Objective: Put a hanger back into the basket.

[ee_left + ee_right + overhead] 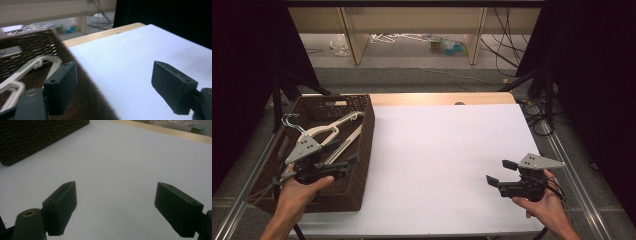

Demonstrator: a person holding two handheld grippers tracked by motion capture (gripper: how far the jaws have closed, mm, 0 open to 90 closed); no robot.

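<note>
Basket (362, 150), dark woven wicker, sits at the left edge of the table (442, 165), holding pale plastic hangers (329, 131) piled loosely, one wire hook poking up near the far-left corner. Left tongs (343, 152) hover over the basket's near right side, jaws spread wide, gripping nothing; in the left gripper view one jaw hangs above the hangers (30, 68) and the other out over the white table surface (130, 60), so the tongs straddle the basket wall (75, 62). Judgement: the step in hand is picking a hanger; best to shift the tongs inward past the rim, drop onto a single straight bar rather than the hook, and close squarely so neighbours are not dragged out. Right tongs (502, 172) wait wide and empty low over the bare table near its right side; the right gripper view shows the basket's outer weave (37, 137) well apart. Hanger count is unclear; they overlap, and the basket floor lies in shadow. Left gripper view is motion-blurred at the rim.
</note>
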